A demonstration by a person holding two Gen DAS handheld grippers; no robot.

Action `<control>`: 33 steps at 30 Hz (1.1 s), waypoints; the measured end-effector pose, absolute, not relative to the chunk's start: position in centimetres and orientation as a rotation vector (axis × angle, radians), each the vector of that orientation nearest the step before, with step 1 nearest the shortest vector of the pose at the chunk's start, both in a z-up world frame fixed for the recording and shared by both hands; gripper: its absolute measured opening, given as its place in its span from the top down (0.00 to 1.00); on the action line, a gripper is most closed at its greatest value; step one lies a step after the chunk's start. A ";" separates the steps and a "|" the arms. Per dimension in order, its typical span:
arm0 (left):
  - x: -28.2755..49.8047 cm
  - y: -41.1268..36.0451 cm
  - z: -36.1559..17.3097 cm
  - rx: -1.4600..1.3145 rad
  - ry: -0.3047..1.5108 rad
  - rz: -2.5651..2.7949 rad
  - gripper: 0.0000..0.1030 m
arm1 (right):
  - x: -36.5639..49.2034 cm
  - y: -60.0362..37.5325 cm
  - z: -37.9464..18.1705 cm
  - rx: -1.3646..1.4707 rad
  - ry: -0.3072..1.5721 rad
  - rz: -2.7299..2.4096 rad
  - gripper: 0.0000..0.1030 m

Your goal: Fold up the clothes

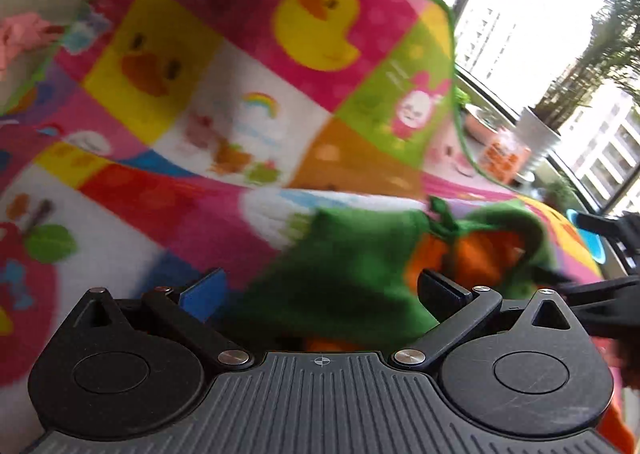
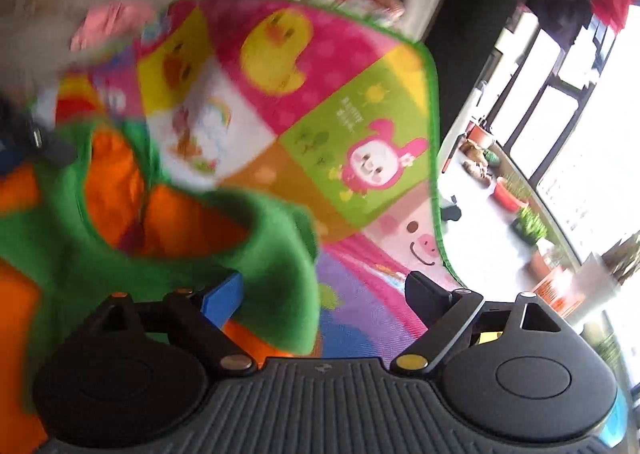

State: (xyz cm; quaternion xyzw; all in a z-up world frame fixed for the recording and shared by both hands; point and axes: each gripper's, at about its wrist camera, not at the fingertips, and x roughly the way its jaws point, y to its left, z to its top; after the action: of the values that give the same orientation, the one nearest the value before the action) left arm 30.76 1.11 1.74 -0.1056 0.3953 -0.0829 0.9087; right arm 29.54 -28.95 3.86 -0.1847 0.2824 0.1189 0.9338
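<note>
Green-orange garment (image 2: 276, 254) on mat (image 2: 360, 158), hem free

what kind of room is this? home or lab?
Likely a home, a living room by a balcony: a cartoon play mat on the floor, potted plants along tall windows, apartment blocks outside.

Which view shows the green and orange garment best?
Right wrist: the garment fills the left half, its green outside and orange lining visible. Left wrist shows only a blurred bunch between that gripper's fingers.
</note>
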 end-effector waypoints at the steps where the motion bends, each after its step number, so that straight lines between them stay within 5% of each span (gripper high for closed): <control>1: 30.7 1.5 2.1 -0.231 0.801 -0.173 0.00 | 29.3 -29.2 4.7 -0.347 0.552 0.257 0.15; 3: 30.2 1.5 2.8 -0.245 0.776 -0.209 0.00 | 28.9 -29.2 6.1 -0.306 0.515 0.303 0.15; 7: 28.6 0.5 4.1 -0.251 0.744 -0.278 0.00 | 30.0 -25.1 5.6 -0.396 0.570 0.465 0.36; 16: 24.8 3.5 4.6 -0.405 0.754 -0.353 0.00 | 34.2 -18.9 0.1 -0.622 0.638 0.495 0.38; 17: 24.4 4.0 4.6 -0.427 0.753 -0.358 0.00 | 34.5 -18.9 0.3 -0.586 0.658 0.505 0.44; 19: 23.7 4.4 5.0 -0.452 0.744 -0.354 0.00 | 34.0 -19.2 1.0 -0.529 0.685 0.537 0.73; 22: 22.5 5.1 5.7 -0.486 0.730 -0.346 0.00 | 31.4 -19.7 2.7 -0.540 0.610 0.526 0.82; 33: 19.3 1.9 10.0 -0.440 0.647 -0.406 0.00 | 17.6 -21.8 4.0 -0.672 0.554 0.554 0.83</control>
State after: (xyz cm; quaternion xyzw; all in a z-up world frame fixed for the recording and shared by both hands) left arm 19.30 1.86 10.01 -0.2130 0.3129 -0.1963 0.9045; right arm 17.60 -21.78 4.03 -0.3212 0.2648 0.2648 0.8698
